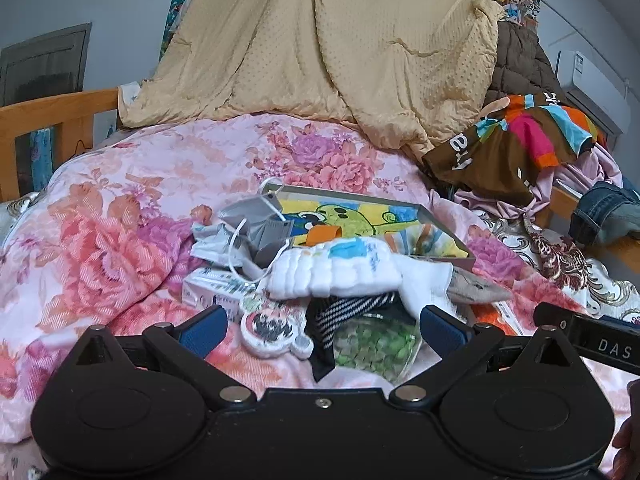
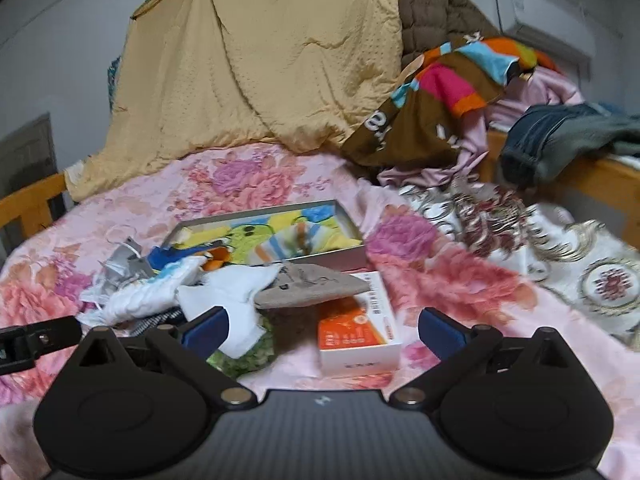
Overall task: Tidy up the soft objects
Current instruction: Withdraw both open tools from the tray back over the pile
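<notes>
My right view is smeared toward three o'clock, so the patterned sheet and jeans lose their detail. The print on the orange box is too blurred to read, and a grey sock covers its far end. In my left view, the green bag is half buried under striped cloth, and my right tongs are cut off at three o'clock.
</notes>
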